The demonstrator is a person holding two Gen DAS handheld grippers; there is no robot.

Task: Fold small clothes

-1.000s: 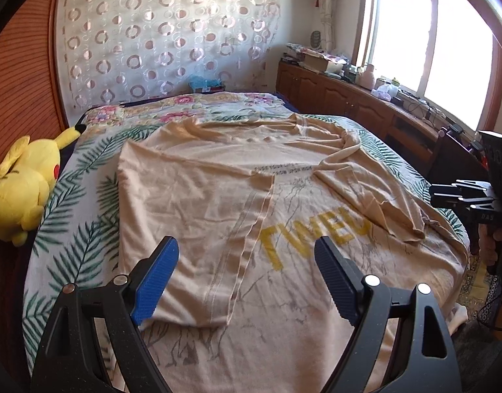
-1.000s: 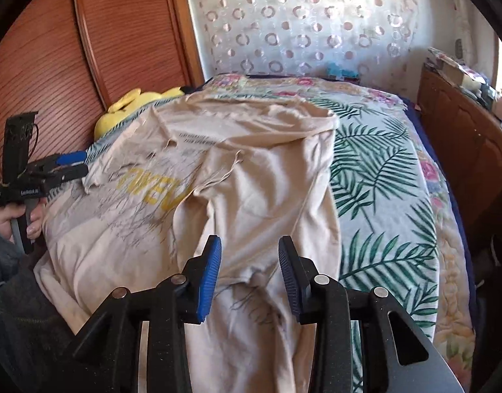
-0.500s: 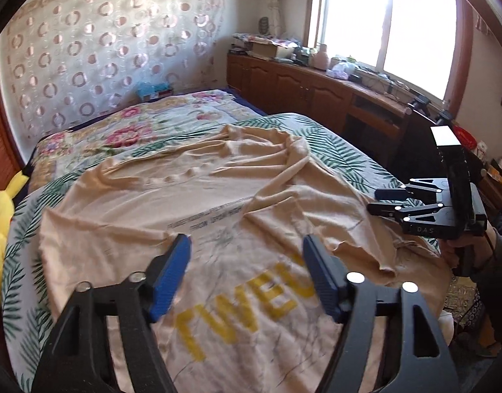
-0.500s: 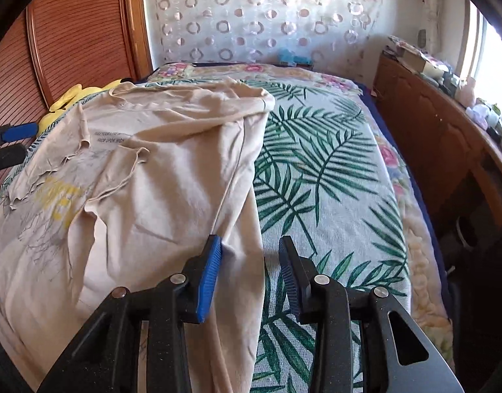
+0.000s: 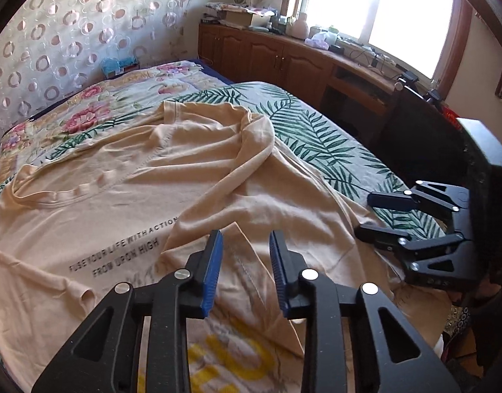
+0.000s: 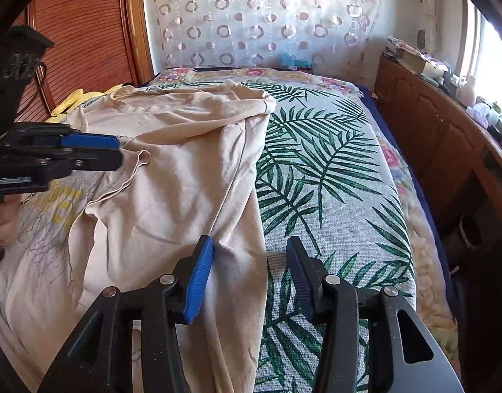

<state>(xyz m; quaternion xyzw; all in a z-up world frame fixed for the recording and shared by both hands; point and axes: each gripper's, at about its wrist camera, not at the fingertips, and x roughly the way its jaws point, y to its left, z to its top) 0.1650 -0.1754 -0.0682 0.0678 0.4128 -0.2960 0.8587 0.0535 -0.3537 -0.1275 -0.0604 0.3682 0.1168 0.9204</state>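
Observation:
A beige T-shirt (image 5: 126, 177) with black lettering and a yellow print lies spread on the bed, its right side folded inward in loose creases. My left gripper (image 5: 246, 234) hovers over a folded flap of the shirt. Its jaws are closing, with a gap still between the blue pads and the cloth lying under them. In the right wrist view, the left gripper (image 6: 119, 152) reaches in from the left above the shirt (image 6: 172, 177). My right gripper (image 6: 249, 242) is over the shirt's right edge. Its jaws are opening, and no pad presses on the cloth. The left wrist view shows the right gripper (image 5: 365, 214) side-on at the right.
A bedspread (image 6: 332, 180) with a green palm-leaf print covers the bed. A yellow plush toy (image 6: 71, 103) lies at the bed's far left. Wooden cabinets (image 5: 283, 62) with clutter on top run under the window on the right. A wooden panel (image 6: 80, 32) stands behind the left side.
My left gripper has swept to the right across the shirt and its jaws have narrowed a lot. The right gripper has shifted to the shirt's right edge and its jaws have widened.

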